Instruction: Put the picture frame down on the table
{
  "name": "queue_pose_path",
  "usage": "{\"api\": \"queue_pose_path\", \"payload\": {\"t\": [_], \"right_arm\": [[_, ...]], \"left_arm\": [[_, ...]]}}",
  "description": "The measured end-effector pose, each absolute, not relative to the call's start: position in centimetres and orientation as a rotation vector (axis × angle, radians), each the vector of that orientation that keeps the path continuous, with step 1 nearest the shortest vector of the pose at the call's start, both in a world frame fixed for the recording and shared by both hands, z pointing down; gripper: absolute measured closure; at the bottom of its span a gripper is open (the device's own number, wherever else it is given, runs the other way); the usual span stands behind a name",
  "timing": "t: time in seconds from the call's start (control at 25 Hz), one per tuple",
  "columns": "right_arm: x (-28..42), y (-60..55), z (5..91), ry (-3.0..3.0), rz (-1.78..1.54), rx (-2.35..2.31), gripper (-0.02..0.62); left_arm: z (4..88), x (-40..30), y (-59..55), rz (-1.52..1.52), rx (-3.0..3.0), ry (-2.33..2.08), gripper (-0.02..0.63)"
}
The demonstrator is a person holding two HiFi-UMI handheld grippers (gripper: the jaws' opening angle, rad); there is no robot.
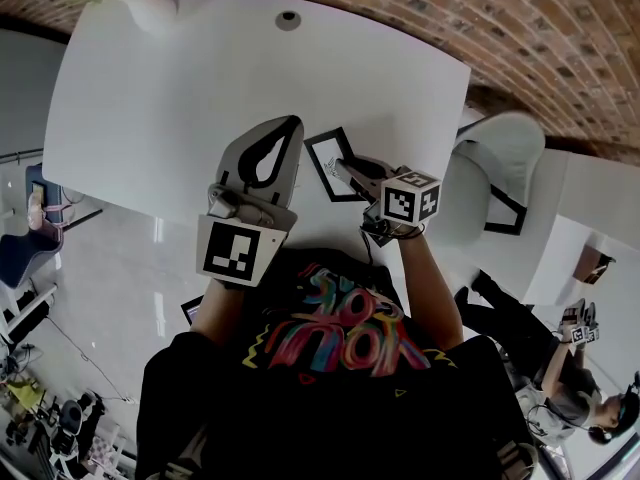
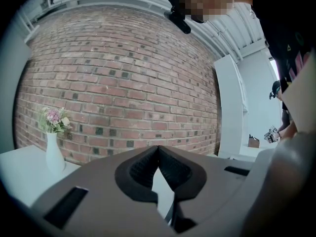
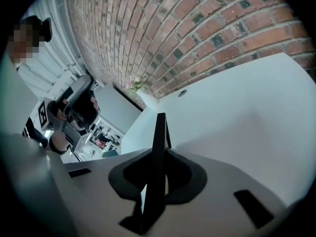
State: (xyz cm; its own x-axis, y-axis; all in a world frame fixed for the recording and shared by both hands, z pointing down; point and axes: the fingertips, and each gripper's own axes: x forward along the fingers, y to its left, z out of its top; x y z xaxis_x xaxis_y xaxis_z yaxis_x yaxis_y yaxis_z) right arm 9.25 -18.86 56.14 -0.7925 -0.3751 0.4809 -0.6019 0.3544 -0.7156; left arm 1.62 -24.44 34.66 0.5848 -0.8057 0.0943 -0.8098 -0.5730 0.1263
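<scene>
Right tool (image 1: 343, 166) grips the black picture frame (image 1: 322, 163) edge-on above the white desk (image 1: 180, 88); left tool (image 1: 289, 126), clenched and empty, hovers beside the frame.

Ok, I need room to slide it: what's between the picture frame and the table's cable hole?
Only bare white table, as the head view shows, between the picture frame and the cable hole.

Head view sits up top, looking steeply down on the white tabletop (image 1: 150, 98). Both gripper views look from close behind their jaws toward the brick wall (image 2: 123, 83); all three share tabletop and wall.
</scene>
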Motion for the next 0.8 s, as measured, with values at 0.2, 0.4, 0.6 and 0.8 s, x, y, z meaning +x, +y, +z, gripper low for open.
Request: {"api": "queue_pose_path", "payload": {"t": [0.2, 0.4, 0.6, 0.8], "right_arm": [[9.2, -19.3, 56.9, -2.382, 1.476, 0.873, 0.518], [9.8, -20.5, 57.8, -2.378, 1.489, 0.906, 0.515], [10.3, -21.0, 58.5, -2.370, 1.474, 0.944, 0.512], [11.2, -21.0, 59.2, -2.346, 1.432, 1.011, 0.483]], "left_arm": [[34.7, 1.6, -24.5, 0.040, 2.660, -1.363, 0.583], [35.1, 1.4, -25.0, 0.045, 2.648, -1.365, 0.583], [35.6, 1.2, -25.3, 0.052, 2.637, -1.365, 0.583], [35.9, 1.4, -25.5, 0.057, 2.638, -1.349, 0.583]]}}
